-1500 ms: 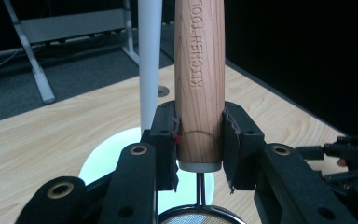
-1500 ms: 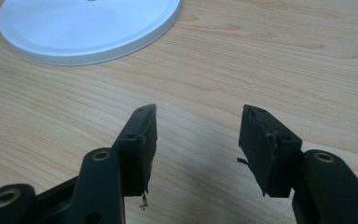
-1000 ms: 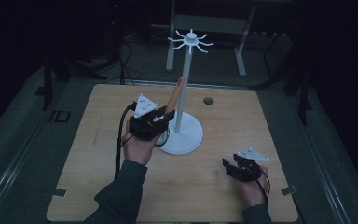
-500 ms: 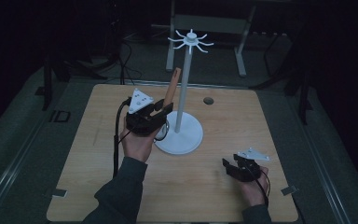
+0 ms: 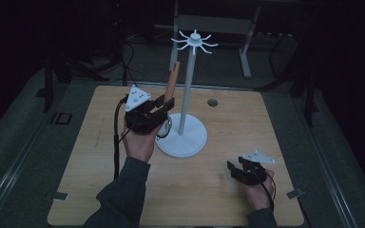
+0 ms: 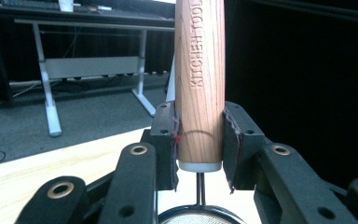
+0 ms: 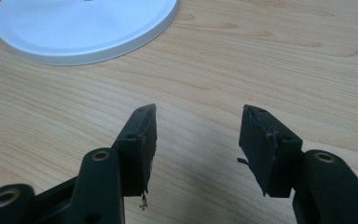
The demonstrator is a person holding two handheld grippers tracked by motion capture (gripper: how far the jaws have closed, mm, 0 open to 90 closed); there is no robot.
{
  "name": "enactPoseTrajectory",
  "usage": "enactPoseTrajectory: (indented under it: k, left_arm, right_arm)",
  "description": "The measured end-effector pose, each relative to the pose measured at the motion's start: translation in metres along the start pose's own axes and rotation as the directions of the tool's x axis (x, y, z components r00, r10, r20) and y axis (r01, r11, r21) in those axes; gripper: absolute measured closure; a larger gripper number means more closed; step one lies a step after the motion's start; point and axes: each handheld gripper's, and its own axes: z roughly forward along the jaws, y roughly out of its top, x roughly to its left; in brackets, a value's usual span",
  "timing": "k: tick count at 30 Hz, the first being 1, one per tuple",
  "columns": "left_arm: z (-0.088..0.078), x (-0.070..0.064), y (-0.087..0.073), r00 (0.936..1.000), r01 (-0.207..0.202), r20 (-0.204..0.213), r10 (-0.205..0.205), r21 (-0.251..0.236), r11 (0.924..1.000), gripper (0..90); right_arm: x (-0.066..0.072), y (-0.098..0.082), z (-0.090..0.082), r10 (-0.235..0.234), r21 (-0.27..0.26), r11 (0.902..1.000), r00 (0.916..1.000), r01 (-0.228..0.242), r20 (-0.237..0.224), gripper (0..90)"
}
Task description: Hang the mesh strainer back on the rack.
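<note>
Left gripper (image 5: 164, 107) has risen, jaws grasping wooden handle (image 6: 199, 84); its view reveals "KITCHEN TOOL" lettering. Right gripper (image 7: 196, 135) rests released on counter (image 5: 228, 142).

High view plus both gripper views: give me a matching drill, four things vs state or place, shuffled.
Things:
1. left tongs
2. right tongs
3. white hook stand
4. wooden strainer handle

States:
A. open over bare table
B. upright, stamped KITCHEN TOOL
C. shut on the handle
D. round base on the table, spoked top

Pairs: 1-C, 2-A, 3-D, 4-B
</note>
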Motion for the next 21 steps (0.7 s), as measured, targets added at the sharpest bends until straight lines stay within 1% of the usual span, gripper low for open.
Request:
enactPoseTrajectory:
  k: [10, 21]
  left_arm:
    - [-0.003, -0.001, 0.011, 1.0000, -0.002, 0.008, 0.002, -0.046, 0.9989, 68.9]
    - [-0.005, 0.002, 0.019, 0.9999, 0.016, 0.001, -0.016, -0.078, 0.9969, 68.9]
  right_arm:
    - [0.000, 0.000, 0.000, 0.000, -0.001, 1.0000, 1.0000, 0.000, 0.000, 45.9]
    - [0.000, 0.000, 0.000, -0.001, 0.000, 1.0000, 1.0000, 0.001, -0.001, 45.9]
